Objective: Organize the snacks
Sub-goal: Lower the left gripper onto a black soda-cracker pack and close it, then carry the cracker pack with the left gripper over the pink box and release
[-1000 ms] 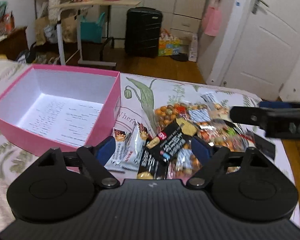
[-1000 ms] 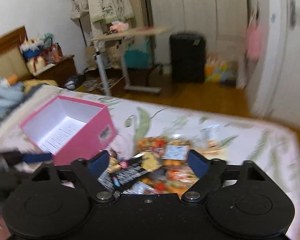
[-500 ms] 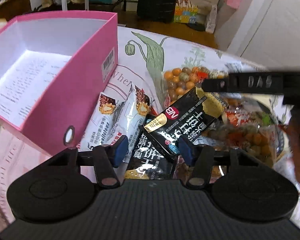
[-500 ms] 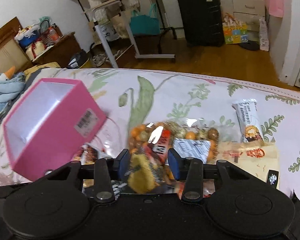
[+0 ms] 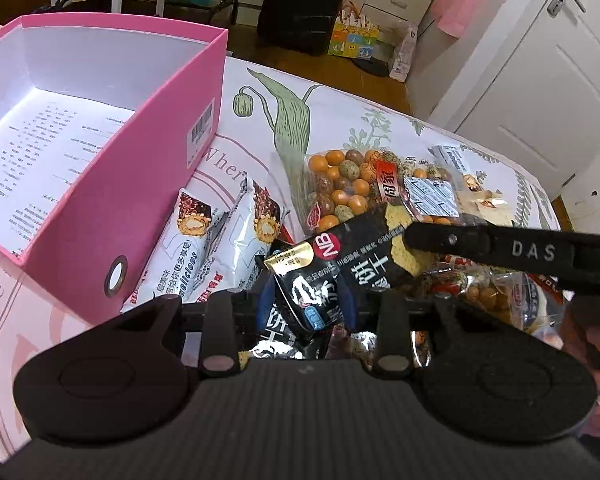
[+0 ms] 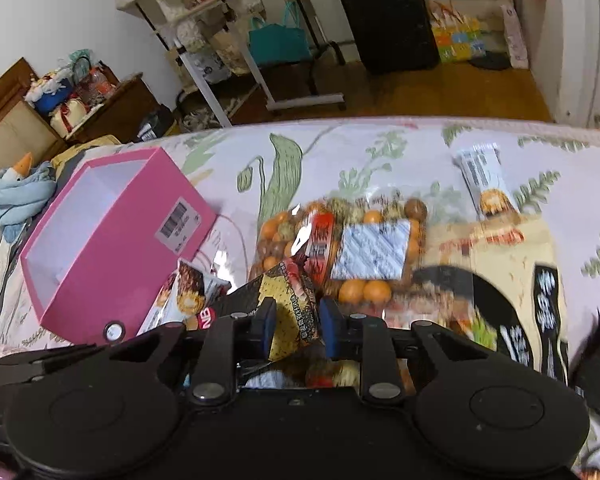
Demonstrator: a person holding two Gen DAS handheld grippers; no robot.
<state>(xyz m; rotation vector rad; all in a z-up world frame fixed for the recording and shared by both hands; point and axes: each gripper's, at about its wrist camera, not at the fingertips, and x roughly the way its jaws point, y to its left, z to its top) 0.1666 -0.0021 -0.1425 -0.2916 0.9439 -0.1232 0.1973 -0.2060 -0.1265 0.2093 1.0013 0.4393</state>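
Black cracker packet [image 5: 340, 264], lifted over the snack pile [image 5: 384, 192] beside the empty pink box [image 5: 112, 196]: my left gripper [image 5: 306, 304] is clamped on its near end, my right gripper [image 6: 296, 326] closed on its far, yellow end. With both pulling, I judge the wrapper may tear or slip free. It could also drag the nut bag [image 6: 340, 240] off the bedspread [image 5: 260, 128].

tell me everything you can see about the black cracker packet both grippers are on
The black cracker packet is a glossy foil pouch with white Chinese characters, a red NB circle, a gold label and a yellow cracker picture at one end. It lies tilted atop the snack pile beside the pink box. The left gripper pinches one end; the right gripper closes on the cracker-picture end.
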